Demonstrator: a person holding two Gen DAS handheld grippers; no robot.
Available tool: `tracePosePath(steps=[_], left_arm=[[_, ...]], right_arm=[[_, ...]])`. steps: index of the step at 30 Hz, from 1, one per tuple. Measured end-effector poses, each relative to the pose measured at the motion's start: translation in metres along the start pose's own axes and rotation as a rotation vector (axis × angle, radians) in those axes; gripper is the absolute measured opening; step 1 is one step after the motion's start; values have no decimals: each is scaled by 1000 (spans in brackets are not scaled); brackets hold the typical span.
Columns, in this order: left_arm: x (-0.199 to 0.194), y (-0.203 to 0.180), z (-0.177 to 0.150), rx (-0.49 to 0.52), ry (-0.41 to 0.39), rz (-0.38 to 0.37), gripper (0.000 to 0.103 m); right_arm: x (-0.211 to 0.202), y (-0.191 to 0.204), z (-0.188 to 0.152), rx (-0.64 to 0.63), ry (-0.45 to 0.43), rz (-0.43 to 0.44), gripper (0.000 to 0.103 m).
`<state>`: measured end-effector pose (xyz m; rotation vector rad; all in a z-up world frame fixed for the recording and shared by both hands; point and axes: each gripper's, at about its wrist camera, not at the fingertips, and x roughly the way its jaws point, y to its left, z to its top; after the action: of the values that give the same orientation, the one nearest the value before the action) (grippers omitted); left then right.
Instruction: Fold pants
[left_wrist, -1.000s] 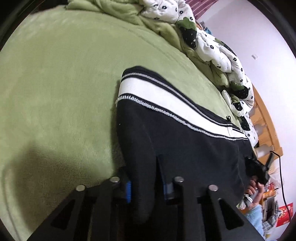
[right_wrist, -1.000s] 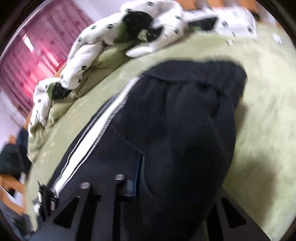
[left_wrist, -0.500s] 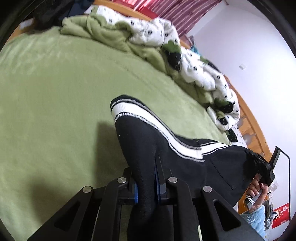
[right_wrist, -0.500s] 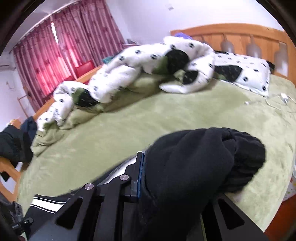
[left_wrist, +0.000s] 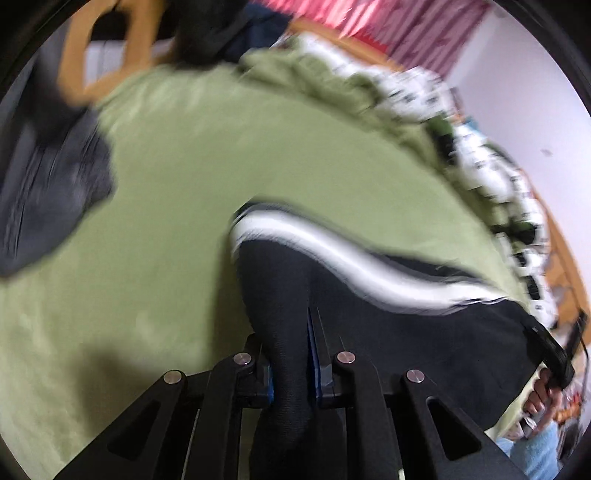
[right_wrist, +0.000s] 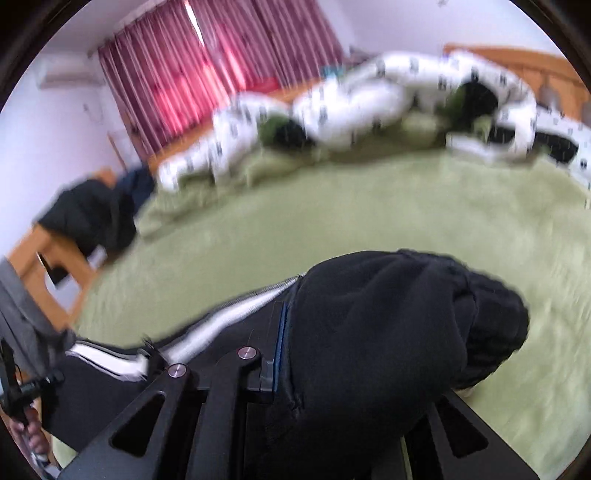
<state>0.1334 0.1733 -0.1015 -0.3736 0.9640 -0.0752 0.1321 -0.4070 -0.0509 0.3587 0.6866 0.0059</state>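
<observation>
Pants (left_wrist: 388, 325), black with a white side stripe, hung above the green bedspread (left_wrist: 177, 206), pinched at one end by the closed left gripper (left_wrist: 291, 373) and bunched in the clamped right gripper (right_wrist: 354, 369).

Black pants (left_wrist: 424, 332) with white side stripe, bunched, lifted off green bed.

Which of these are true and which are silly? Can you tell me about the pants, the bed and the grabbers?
1. The pants are black with a white stripe. True.
2. The left gripper is open and holds nothing. False: it is shut on the pants.
3. The bed cover is green. True.
4. The curtains are blue. False: they are pinkish red.
5. The right gripper pinches black pants cloth. True.
</observation>
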Motion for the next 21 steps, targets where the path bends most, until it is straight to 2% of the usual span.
tracePosePath(steps=[1, 2, 3, 4, 5, 6, 10, 11, 16, 19, 21], left_arm=[[9, 7, -6, -7, 8, 12, 20], [17, 14, -12, -23, 16, 24, 30], [20, 18, -16, -38, 16, 28, 34], [21, 25, -20, -69, 7, 21, 40], [20, 28, -23, -88, 3, 18, 52], [19, 33, -25, -124, 2, 16, 57], [10, 40, -37, -154, -4, 20, 60], [5, 39, -42, -149, -14, 31, 61], [-24, 22, -65, -50, -62, 119, 63], [-41, 12, -72, 8, -100, 164, 65], [-49, 12, -79, 7, -105, 149, 66]], right_arm=[[8, -3, -11, -3, 17, -39, 14], [13, -6, -22, -10, 25, -71, 15], [16, -12, -32, -13, 28, -94, 16], [19, -19, -41, -8, 43, -102, 16], [19, -25, -46, -3, 63, -94, 16], [18, -27, -51, 7, 92, -72, 17], [2, -24, -58, -35, 154, -74, 28], [-2, -21, -62, -60, 168, -89, 36], [-38, -14, -85, -169, 167, -167, 40], [-55, -23, -93, -154, 140, -215, 40], [-58, -29, -93, -120, 129, -225, 41]])
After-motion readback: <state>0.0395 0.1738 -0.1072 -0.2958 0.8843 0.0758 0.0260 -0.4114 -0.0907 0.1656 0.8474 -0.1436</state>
